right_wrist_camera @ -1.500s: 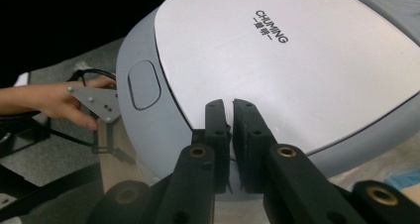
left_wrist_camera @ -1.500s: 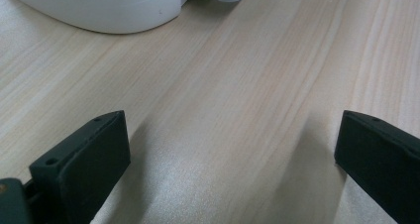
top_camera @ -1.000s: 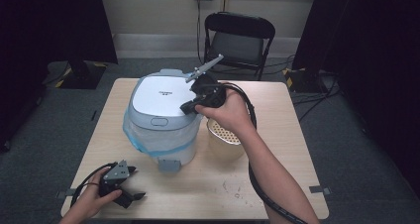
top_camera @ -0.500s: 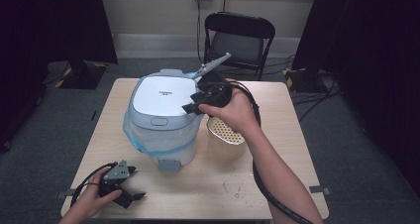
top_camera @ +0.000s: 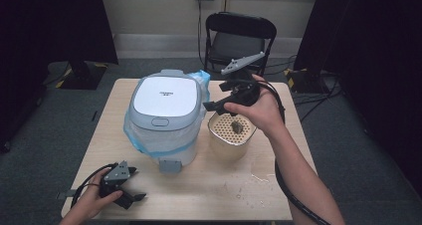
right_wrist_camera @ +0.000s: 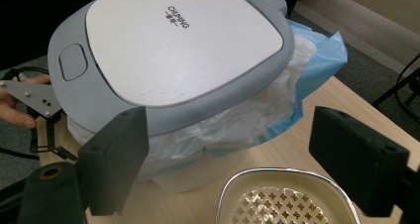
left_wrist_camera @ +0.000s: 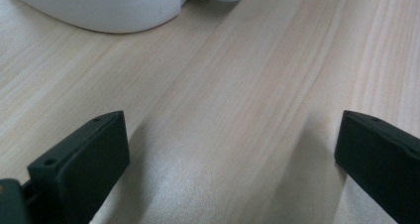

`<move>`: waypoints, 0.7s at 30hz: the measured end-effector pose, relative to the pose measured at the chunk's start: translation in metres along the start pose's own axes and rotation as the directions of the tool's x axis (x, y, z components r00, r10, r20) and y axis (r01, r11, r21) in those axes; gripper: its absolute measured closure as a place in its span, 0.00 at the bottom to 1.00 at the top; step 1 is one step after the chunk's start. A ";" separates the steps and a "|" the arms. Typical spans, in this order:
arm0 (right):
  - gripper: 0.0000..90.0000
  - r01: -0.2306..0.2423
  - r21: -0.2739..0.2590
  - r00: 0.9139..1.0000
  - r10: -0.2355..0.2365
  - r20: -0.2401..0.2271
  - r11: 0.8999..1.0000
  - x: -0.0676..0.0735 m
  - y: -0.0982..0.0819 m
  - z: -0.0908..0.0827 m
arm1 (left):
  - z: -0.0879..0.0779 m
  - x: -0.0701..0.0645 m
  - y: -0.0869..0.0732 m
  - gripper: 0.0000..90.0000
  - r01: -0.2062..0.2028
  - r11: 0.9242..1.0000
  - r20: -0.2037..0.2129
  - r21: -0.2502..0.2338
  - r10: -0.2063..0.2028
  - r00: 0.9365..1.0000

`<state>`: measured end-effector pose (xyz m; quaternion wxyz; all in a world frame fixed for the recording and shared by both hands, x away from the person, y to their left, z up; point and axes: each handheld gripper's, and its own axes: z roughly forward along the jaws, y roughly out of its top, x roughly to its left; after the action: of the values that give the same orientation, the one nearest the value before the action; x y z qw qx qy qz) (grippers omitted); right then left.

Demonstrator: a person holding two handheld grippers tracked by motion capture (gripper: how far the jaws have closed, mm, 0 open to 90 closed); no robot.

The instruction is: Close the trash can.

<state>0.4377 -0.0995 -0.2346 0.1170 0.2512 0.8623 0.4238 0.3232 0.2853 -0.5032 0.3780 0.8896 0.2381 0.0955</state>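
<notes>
A white bin with a grey-rimmed lid (top_camera: 166,98) and a blue bag liner (top_camera: 201,78) stands on the wooden table (top_camera: 224,185). To its right sits a cream bowl (top_camera: 219,135) with a perforated insert and a small dark bit in it. My right gripper (top_camera: 216,96) hovers over the bowl and points at the bin; its jaws have just been opening and nothing is between them. In the right gripper view, the right gripper (right_wrist_camera: 233,159) frames the lid (right_wrist_camera: 168,45) and the bowl (right_wrist_camera: 287,199). My left gripper (top_camera: 137,184) rests open at the table's front left corner, with bare wood between the left gripper's (left_wrist_camera: 230,159) jaws.
A black folding chair (top_camera: 241,41) stands behind the table. A cable trails from the right hand down past the table's right front. Small spots mark the wood at the front right (top_camera: 249,185). The bin's base (left_wrist_camera: 99,6) lies just ahead of the left gripper.
My right gripper has moved right, away from the bin lid's edge to above the bowl, and its jaws have opened. The left gripper has stayed where it was.
</notes>
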 end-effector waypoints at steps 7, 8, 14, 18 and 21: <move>0.16 -0.024 0.008 1.000 0.024 0.017 1.000 -0.009 -0.018 -0.002 | 0.000 0.000 0.000 0.00 0.001 1.000 -0.001 0.001 -0.001 1.000; 0.16 -0.025 0.012 1.000 0.024 0.019 1.000 -0.010 -0.020 -0.002 | 0.000 0.000 0.000 0.00 0.001 1.000 -0.001 0.001 -0.001 1.000; 0.16 -0.030 0.010 0.999 0.030 0.037 1.000 -0.011 -0.038 -0.005 | 0.000 0.000 0.000 0.00 0.001 1.000 0.000 0.002 -0.001 1.000; 0.16 -0.043 0.020 0.998 0.043 0.038 0.999 -0.013 -0.053 -0.009 | 0.000 0.000 0.000 0.00 0.001 1.000 0.000 0.001 -0.001 1.000; 0.16 -0.057 0.012 0.998 0.056 0.041 0.998 -0.017 -0.067 -0.013 | 0.000 0.000 0.000 0.00 0.001 1.000 -0.001 0.001 -0.001 1.000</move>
<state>0.4244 -0.1522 -0.2794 0.1206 0.2848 0.8551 0.4160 0.3232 0.2854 -0.5032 0.3775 0.8896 0.2386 0.0955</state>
